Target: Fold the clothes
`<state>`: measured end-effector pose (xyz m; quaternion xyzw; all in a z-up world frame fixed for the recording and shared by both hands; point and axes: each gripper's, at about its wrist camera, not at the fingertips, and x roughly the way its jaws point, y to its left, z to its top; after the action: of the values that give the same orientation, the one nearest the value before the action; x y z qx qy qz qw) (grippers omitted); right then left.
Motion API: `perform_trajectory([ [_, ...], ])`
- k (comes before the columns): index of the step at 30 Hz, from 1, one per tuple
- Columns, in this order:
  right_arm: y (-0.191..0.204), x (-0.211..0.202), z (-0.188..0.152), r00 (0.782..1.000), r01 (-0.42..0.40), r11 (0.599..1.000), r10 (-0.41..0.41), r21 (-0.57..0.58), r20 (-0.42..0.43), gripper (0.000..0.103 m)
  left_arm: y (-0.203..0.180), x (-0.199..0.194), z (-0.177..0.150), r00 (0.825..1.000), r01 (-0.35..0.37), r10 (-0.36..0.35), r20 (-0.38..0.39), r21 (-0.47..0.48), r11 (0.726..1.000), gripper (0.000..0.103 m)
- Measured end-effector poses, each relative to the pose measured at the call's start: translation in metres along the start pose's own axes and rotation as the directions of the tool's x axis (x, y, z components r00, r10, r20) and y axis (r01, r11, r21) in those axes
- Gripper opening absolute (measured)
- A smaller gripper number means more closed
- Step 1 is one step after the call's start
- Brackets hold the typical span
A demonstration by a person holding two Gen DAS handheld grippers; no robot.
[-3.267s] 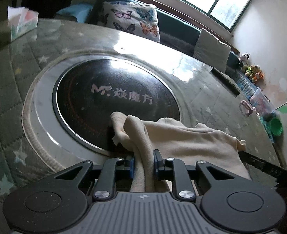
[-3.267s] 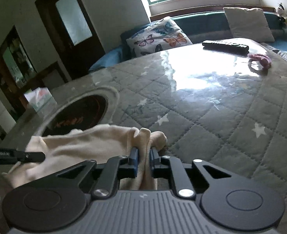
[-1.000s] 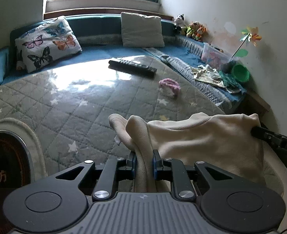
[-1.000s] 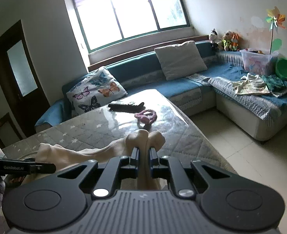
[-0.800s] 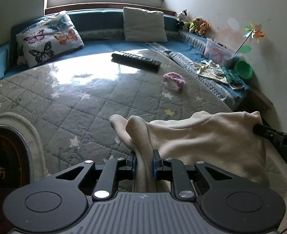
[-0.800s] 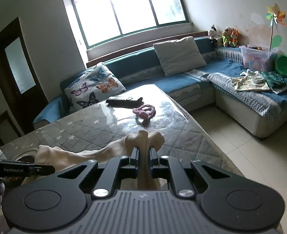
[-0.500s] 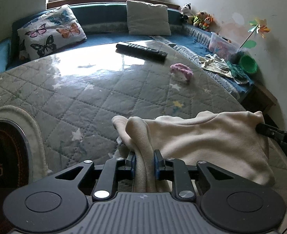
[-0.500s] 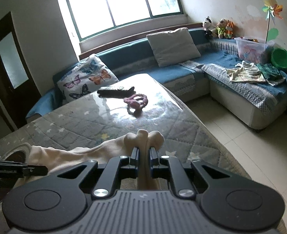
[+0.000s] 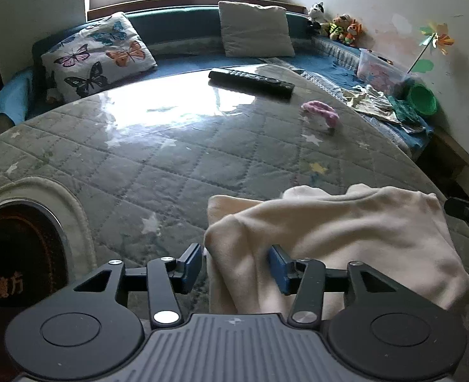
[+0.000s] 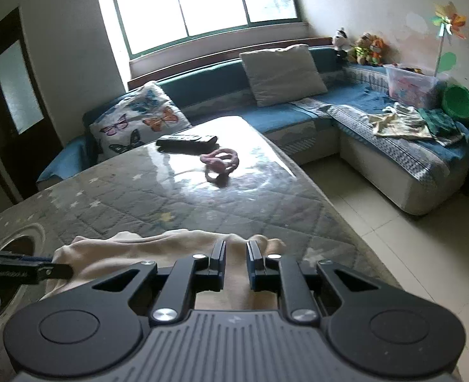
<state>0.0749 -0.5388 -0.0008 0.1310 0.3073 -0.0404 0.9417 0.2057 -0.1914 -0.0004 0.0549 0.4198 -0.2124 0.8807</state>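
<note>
One cream fleece garment lies bunched on the quilted grey-green star-print table cover at the table's near right corner, close to both edges there. Left gripper is opening: blue pads stand well apart with a fold of the garment loose between them, one pad clear of the cloth. Right gripper is also opening, only a narrow gap so far; cream cloth sits in that gap, and the pads look just off it.

Writing: the round black glass hotplate, set into the table at its near left edge, shows pale Chinese characters (only the last two in frame, roughly "魔方", partly cut off). The black finger of the left gripper seen at the left edge of the right wrist view carries small pale lettering, too blurred to read.

Counts: one long black remote control near the far edge of the table; one pink fuzzy loop, maybe a scrunchie, near the far right edge, apart from the remote. Off the table on the blue corner sofa: one butterfly-print cushion, one plain grey cushion, three small plush toys, one clear plastic bin, one green bowl, loose clothes beside it (a small pile, count unclear). One paper pinwheel stands against the wall.
</note>
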Motion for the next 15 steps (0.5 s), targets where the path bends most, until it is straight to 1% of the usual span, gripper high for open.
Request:
perform_trajectory([
  [6, 0.014, 0.019, 0.001, 0.999, -0.027, 0.999, 0.025, -0.040, -0.038, 0.015, 0.001, 0.009, 0.006, 1.000, -0.015, 0.015, 0.001, 0.008, 1.000, 0.061],
  [11, 0.021, 0.042, 0.001, 0.996, 0.001, 0.999, -0.005, -0.054, -0.086, 0.015, 0.004, 0.017, 0.009, 1.000, -0.022, 0.022, 0.001, 0.014, 1.000, 0.063],
  [15, 0.028, 0.045, 0.001, 0.995, 0.023, 0.995, -0.032, -0.098, -0.093, 0.016, 0.004, 0.019, 0.011, 0.999, -0.035, 0.035, 0.006, 0.025, 0.999, 0.065],
])
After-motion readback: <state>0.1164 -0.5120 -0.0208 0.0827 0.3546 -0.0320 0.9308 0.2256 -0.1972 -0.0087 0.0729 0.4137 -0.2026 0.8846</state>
